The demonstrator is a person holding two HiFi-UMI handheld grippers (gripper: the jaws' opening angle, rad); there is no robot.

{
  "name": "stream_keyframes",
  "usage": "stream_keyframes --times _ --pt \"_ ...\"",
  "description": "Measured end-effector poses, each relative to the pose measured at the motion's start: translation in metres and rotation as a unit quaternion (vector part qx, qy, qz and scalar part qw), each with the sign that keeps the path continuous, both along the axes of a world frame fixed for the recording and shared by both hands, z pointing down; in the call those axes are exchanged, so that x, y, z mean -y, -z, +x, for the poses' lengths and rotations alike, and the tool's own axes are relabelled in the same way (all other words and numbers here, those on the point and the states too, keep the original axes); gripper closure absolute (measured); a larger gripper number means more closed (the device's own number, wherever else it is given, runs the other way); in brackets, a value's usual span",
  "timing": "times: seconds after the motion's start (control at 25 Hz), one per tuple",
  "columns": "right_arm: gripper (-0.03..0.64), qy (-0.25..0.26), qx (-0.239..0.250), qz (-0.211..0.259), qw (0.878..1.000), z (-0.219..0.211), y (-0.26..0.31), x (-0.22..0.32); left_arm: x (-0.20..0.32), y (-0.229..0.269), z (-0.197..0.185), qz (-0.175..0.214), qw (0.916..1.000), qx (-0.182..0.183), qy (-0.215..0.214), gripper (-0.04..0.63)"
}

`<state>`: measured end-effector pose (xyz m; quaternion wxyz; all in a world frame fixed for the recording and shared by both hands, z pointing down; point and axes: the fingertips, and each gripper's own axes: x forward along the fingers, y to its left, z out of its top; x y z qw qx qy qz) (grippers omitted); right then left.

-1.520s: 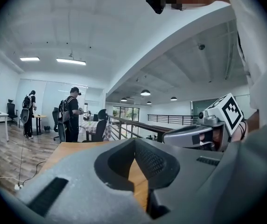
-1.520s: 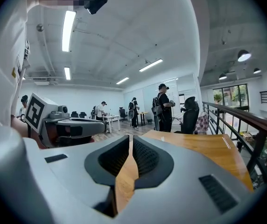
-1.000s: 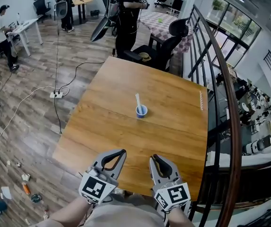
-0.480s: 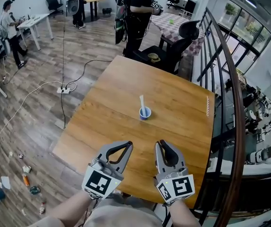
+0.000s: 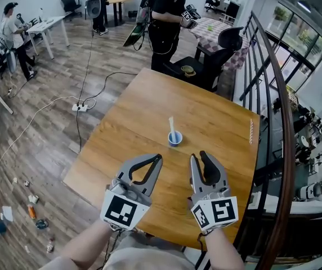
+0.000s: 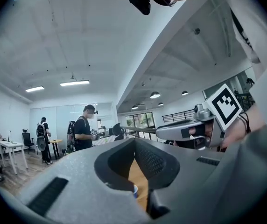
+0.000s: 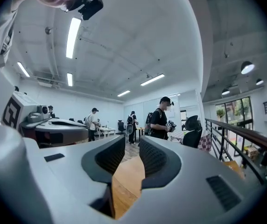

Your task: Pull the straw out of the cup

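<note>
Reaching both hands further out over the light brown wooden table (image 5: 150,108) than a second ago, and getting closer to the small blue cup (image 5: 175,139). Opening up the right gripper (image 5: 198,155) just now, leaving a narrow gap with nothing in it, only table showing through. Keeping the left gripper (image 5: 159,157) pinched together at the tips, holding nothing. Pointing both grippers flat and forward.

Sitting just ahead of the fingertips and between the two grippers, about as near to one as to the other: the small blue cup. Standing up inside it and leaning a little away from the fingers: the thin white straw (image 5: 171,126), with its top end poking well above the rim.

Probably needing a short reach forward, a pinch across the top part, then a pull upward along its length.
</note>
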<state>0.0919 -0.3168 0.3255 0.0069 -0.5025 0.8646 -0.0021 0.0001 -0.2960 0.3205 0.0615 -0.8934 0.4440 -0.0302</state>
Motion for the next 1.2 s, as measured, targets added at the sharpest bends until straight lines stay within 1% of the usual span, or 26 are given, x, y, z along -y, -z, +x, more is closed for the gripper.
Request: stream_keyframes --times 0.08,0.16,0.36,0.52,0.68,0.96,1.08,1.2 --pt "0.529 0.006 0.032 -0.012 0.999 0.002 0.003 0.012 0.011 0.003 -0.001 0.007 1.0 0.003 0.005 0.581" --pt "0.525 0.009 0.043 -0.017 0.999 0.003 0.004 0.027 0.025 0.006 -0.003 0.014 0.9998 0.002 0.01 0.581" --pt "0.491 0.007 0.028 -0.023 0.999 0.004 -0.005 0.066 0.063 0.006 -0.008 0.02 0.9996 0.0 0.022 0.581" --pt "0.471 0.005 0.0 -0.031 0.999 0.003 -0.019 0.097 0.093 -0.009 -0.009 0.018 0.9995 0.006 0.025 0.581" --pt "0.459 0.01 -0.036 -0.038 0.999 -0.004 -0.043 0.123 0.117 -0.036 -0.004 0.021 0.9993 0.028 0.011 0.581" --pt "0.456 0.015 -0.078 -0.078 0.994 -0.014 -0.104 0.171 0.155 -0.095 0.002 -0.028 0.9988 0.039 0.007 0.581" --pt "0.456 0.018 -0.107 -0.088 0.99 -0.017 -0.135 0.191 0.172 -0.122 0.001 -0.055 0.9982 0.022 0.01 0.581" --pt "0.456 0.02 -0.112 -0.104 0.988 -0.017 -0.17 0.215 0.191 -0.153 0.001 -0.074 0.9971 0.009 0.014 0.581"
